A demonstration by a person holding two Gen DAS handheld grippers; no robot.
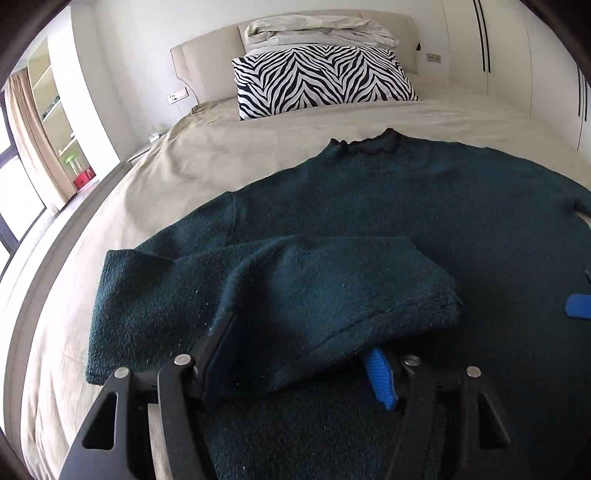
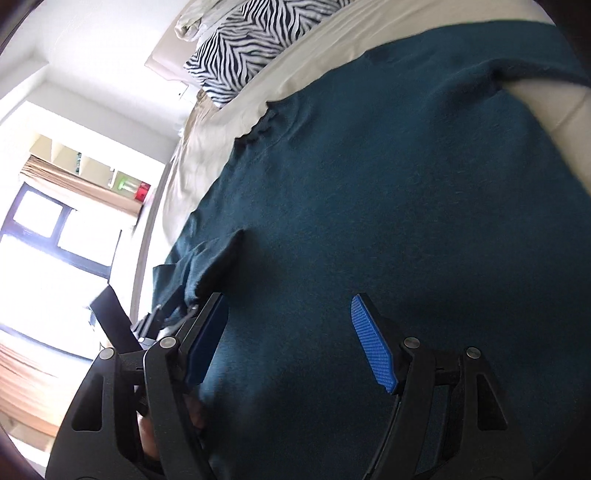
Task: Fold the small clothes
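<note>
A dark teal sweater [image 1: 406,206] lies flat on the beige bed [image 1: 221,162], collar toward the headboard. Its left sleeve [image 1: 332,280] is folded inward across the body. The cuff end rests between the fingers of my left gripper [image 1: 301,332]. Those jaws stand wide apart and the pads do not pinch the cloth; the sleeve covers the tip of the right blue pad [image 1: 380,380]. My right gripper [image 2: 288,297] hovers open over the sweater's body [image 2: 388,166] with nothing between its fingers. One of its blue pads [image 1: 578,304] shows at the right edge of the left wrist view.
A zebra-print pillow [image 1: 325,77] and folded pale bedding [image 1: 317,31] sit at the headboard. White wardrobe doors [image 1: 498,55] stand to the right. A shelf unit [image 1: 55,110] and a window [image 2: 48,229] are on the left beyond the bed's edge.
</note>
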